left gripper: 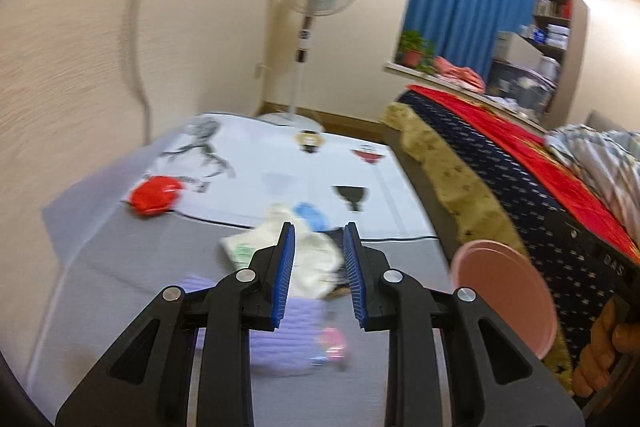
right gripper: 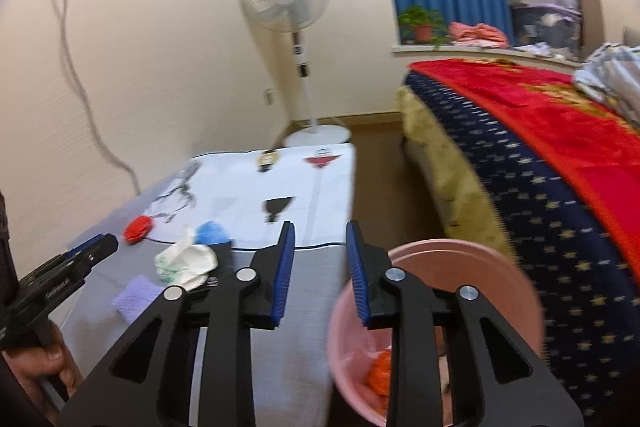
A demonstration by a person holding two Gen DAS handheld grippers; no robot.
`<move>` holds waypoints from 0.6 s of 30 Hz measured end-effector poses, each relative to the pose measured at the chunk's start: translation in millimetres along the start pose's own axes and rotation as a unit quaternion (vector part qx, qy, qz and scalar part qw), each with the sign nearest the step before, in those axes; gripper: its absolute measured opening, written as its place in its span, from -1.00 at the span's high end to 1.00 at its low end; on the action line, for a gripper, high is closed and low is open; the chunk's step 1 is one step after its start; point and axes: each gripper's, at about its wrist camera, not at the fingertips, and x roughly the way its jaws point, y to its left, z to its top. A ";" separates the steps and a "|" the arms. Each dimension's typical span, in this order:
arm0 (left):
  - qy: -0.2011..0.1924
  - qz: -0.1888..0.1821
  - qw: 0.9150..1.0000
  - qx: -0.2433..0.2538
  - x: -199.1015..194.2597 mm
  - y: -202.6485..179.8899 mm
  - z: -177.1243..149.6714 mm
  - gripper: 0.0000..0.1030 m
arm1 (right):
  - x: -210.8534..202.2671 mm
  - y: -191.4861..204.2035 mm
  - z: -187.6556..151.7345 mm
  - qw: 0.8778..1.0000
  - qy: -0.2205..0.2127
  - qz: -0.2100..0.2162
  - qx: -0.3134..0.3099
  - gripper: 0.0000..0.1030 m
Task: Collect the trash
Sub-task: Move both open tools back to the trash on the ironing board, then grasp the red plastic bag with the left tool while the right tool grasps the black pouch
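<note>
Several light, soft scraps lie mid-table; the crumpled white wrapper (left gripper: 308,259) should pinch anywhere on a raised fold. Left gripper (left gripper: 319,267) and right gripper (right gripper: 320,267) jaws hang released, empty.

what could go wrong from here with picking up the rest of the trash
The white wrapper overlaps the blue piece, so the open left hand-held gripper might pinch both or knock one away. The pink bin stands off the table's edge, so a carried piece may fall short. The red wrapper lies farthest.
</note>
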 end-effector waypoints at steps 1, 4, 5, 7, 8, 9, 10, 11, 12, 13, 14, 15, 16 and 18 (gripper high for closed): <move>-0.001 0.010 1.000 -0.003 0.7 8.0 0.4 0.51 | 4.6 4.4 -1.6 1.000 0.003 0.005 -0.001 0.55; -0.002 0.039 0.999 -0.008 4.9 30.1 0.9 0.51 | 24.4 19.0 -7.1 1.000 0.015 0.025 -0.003 0.60; -0.002 0.046 0.999 -0.010 6.9 35.9 1.9 0.51 | 30.9 22.8 -8.7 0.999 0.019 0.029 -0.003 0.60; -0.001 0.064 0.998 -0.018 13.0 51.3 3.4 0.51 | 46.0 28.5 -11.3 0.999 0.029 0.041 -0.001 0.60; 0.001 0.074 0.997 -0.023 18.0 61.0 5.3 0.51 | 53.9 31.2 -12.5 0.998 0.035 0.048 0.001 0.60; 0.001 0.081 0.996 -0.025 21.5 67.0 6.8 0.51 | 61.6 33.8 -13.6 0.998 0.040 0.055 0.001 0.60; 0.000 0.094 0.995 -0.026 28.2 77.5 10.2 0.51 | 67.8 36.6 -14.7 0.997 0.043 0.058 0.001 0.60; -0.001 0.101 0.995 -0.028 31.8 83.3 12.1 0.51 | 73.6 38.6 -15.8 0.997 0.047 0.061 0.001 0.60; -0.002 0.107 0.994 -0.030 37.7 90.8 14.7 0.51 | 80.4 40.7 -16.8 0.996 0.053 0.065 0.003 0.60; -0.001 0.111 0.993 -0.030 41.4 94.6 15.9 0.51 | 88.7 42.6 -18.3 0.996 0.062 0.071 0.006 0.59; 0.000 0.117 0.993 -0.029 46.9 100.3 17.8 0.51 | 97.2 44.7 -20.2 0.994 0.071 0.078 0.008 0.57; 0.001 0.122 0.992 -0.027 51.0 104.8 19.4 0.51 | 105.1 47.1 -22.3 0.993 0.080 0.084 0.009 0.57; 0.005 0.126 0.992 -0.027 59.7 112.4 22.4 0.51 | 111.0 48.5 -24.3 0.992 0.087 0.087 0.008 0.57; 0.018 0.128 0.991 -0.030 72.4 122.6 26.1 0.50 | 126.2 52.5 -29.7 0.990 0.105 0.094 0.008 0.56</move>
